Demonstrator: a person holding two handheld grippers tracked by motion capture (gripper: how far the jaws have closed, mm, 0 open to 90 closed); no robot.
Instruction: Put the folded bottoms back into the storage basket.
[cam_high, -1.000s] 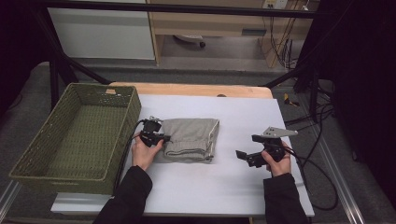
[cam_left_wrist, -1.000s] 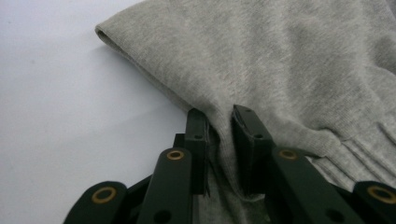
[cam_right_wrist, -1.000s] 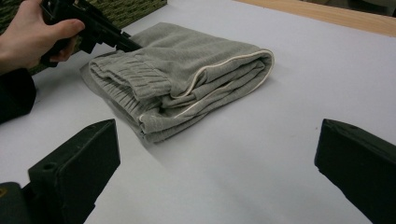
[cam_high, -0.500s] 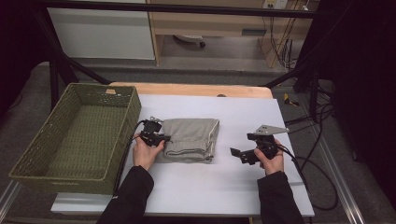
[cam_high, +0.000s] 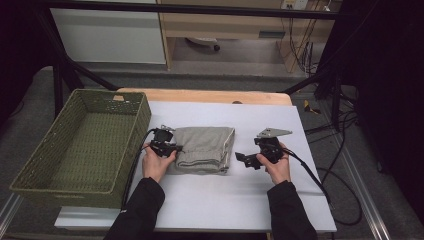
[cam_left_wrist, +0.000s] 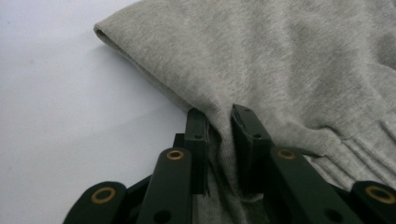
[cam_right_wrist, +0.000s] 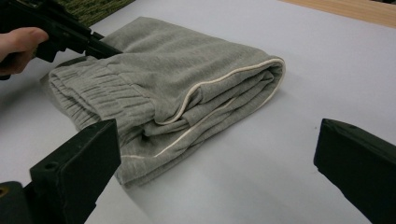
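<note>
A folded pair of grey sweatpants (cam_high: 205, 149) lies near the middle of the white tabletop (cam_high: 215, 200), its ribbed waistband toward the near edge. The left gripper (cam_high: 172, 148) pinches a fold of the fabric at the bundle's left side, jaws narrow with cloth bunched between them, probably to anchor that end for a two-sided lift. The right gripper (cam_high: 245, 159) sits just beside the bundle's right side, jaws spread wide and empty, lined up with the folded edge and its pale piping (cam_right_wrist: 224, 74). The green woven basket (cam_high: 35, 170) waits at the table's left edge, likely where the sweatpants are headed.
</note>
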